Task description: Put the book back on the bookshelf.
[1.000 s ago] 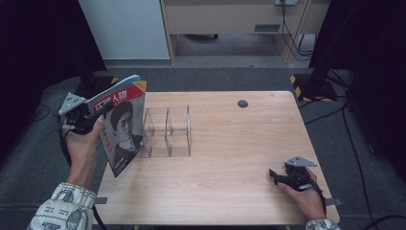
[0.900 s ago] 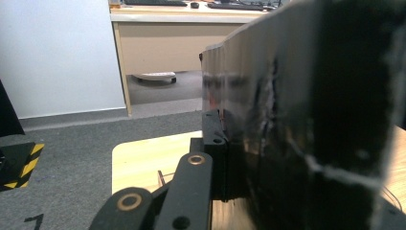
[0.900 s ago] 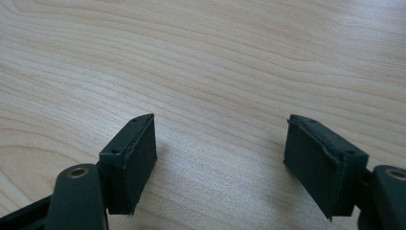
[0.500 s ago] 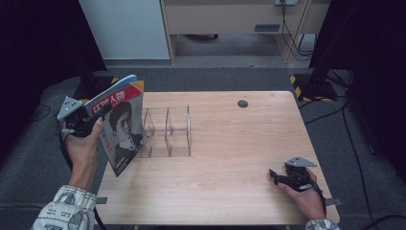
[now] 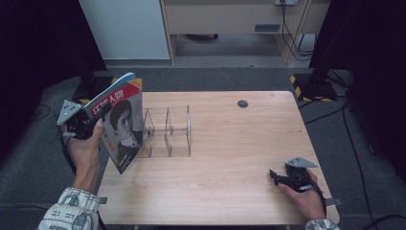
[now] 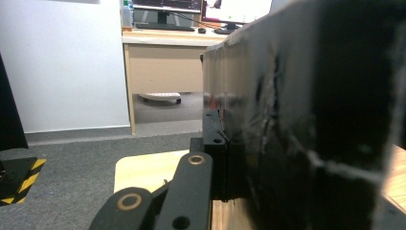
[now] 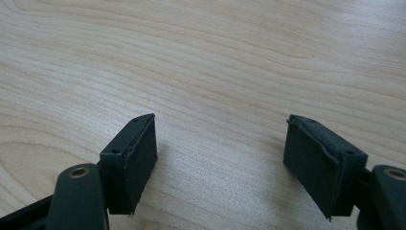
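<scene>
From above, my left gripper [image 5: 91, 125] pinches the magazine [image 5: 122, 122] upright at the table's [image 5: 230, 143] left edge, beside the clear rack [image 5: 167, 132]. Close up, my right gripper [image 7: 220, 153] gapes over bare wood.

The table [image 5: 230, 143] is showing pale, smooth wood with a matt grain. The magazine [image 5: 122, 120] is looking like glossy paper. The file rack [image 5: 167, 132] is appearing as clear, shiny plastic. The right gripper [image 7: 220, 158] is wearing matt black pads.

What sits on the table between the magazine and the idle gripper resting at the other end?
A clear acrylic divider rack, then bare wooden table up to the right gripper, per the high view.
</scene>
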`<action>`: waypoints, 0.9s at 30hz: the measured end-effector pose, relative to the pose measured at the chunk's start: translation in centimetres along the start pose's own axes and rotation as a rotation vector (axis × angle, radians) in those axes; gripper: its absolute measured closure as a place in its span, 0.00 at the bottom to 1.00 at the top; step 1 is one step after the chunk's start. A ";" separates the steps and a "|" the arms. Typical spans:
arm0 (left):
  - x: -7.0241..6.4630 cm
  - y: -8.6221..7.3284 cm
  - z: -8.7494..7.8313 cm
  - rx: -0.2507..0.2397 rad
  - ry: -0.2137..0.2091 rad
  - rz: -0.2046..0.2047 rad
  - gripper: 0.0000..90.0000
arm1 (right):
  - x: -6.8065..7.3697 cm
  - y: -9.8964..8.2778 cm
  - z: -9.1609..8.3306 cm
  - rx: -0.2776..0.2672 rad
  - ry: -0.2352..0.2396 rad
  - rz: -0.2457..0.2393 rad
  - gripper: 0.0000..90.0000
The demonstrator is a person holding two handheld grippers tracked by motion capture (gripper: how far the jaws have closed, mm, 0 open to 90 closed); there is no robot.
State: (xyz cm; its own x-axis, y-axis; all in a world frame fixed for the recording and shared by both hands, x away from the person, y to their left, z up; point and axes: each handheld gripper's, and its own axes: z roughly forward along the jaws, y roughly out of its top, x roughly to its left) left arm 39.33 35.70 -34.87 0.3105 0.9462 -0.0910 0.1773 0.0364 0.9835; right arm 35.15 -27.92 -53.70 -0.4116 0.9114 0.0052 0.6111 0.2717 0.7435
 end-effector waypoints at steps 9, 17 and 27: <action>0.1 -1.2 -0.2 -0.018 0.014 -0.024 0.96 | 0.0 0.0 0.0 0.002 0.001 0.001 0.30; -0.4 -1.7 -0.1 -0.028 0.020 -0.025 0.96 | 0.0 0.0 0.0 -0.003 -0.004 0.003 0.30; -0.3 -1.7 -0.1 -0.035 0.020 -0.015 0.96 | 0.0 0.0 0.0 -0.003 -0.004 0.003 0.30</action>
State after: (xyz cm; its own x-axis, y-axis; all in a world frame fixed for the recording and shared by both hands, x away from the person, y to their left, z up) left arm 38.87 35.40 -36.54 0.2890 0.9518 -0.1025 0.1490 0.0611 0.9869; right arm 35.11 -27.89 -53.71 -0.4070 0.9134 0.0050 0.6105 0.2680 0.7453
